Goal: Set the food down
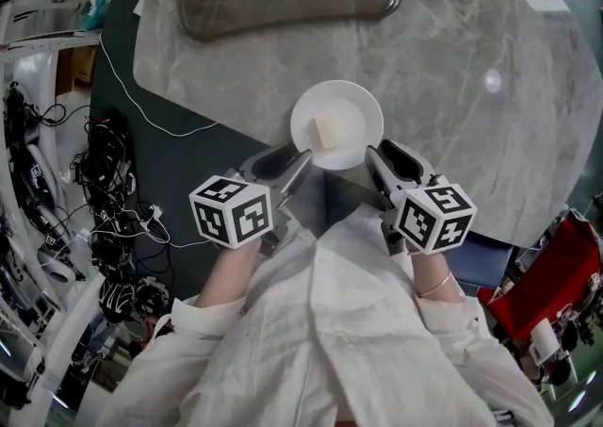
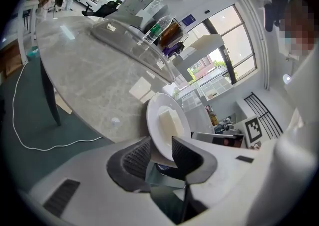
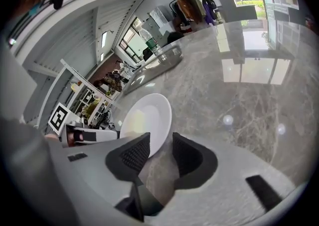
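Clothing: loose white shirt (image 1: 311, 340), wide cuffed sleeves.
Right wrist: thin bangle (image 1: 435, 286).
Left gripper (image 1: 294, 163): pale grey shell, black ribbed pads (image 2: 134, 157), black-and-white marker cube (image 1: 233, 211).
Right gripper (image 1: 382, 159): same build, matching cube (image 1: 434, 217).

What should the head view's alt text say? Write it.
A round white plate holding a pale food block sits on a grey marble table. The left tongs and the right tongs straddle its near rim.
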Motion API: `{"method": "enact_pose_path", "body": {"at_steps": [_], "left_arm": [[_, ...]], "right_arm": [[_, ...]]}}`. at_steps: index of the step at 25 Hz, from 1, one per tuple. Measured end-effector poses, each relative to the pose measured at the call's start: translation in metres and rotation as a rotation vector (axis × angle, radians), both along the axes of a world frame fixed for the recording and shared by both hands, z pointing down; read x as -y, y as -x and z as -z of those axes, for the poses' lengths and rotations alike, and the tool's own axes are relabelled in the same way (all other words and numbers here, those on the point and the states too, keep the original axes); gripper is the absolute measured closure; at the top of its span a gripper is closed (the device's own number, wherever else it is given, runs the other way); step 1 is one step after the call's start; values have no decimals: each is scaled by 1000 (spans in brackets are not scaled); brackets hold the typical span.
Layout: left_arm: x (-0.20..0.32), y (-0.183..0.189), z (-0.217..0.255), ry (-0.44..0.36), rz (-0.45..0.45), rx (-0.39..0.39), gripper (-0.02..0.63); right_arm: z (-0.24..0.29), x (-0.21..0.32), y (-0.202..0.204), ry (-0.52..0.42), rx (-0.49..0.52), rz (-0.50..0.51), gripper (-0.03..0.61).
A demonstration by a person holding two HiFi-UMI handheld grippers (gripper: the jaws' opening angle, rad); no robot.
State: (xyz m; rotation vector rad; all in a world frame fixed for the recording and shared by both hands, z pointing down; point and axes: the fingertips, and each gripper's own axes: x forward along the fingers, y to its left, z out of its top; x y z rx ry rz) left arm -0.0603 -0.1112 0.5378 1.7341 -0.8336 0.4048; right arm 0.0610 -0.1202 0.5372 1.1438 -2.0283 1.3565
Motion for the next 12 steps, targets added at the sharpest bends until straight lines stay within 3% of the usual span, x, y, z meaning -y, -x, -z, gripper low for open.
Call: {"method": "enact_pose_path", "body": {"at_steps": [12], "left_arm": [[-1, -1, -1, -9, -16, 32, 491]], "right_arm": [[-3, -2, -2, -4, -38, 36, 503]]}}
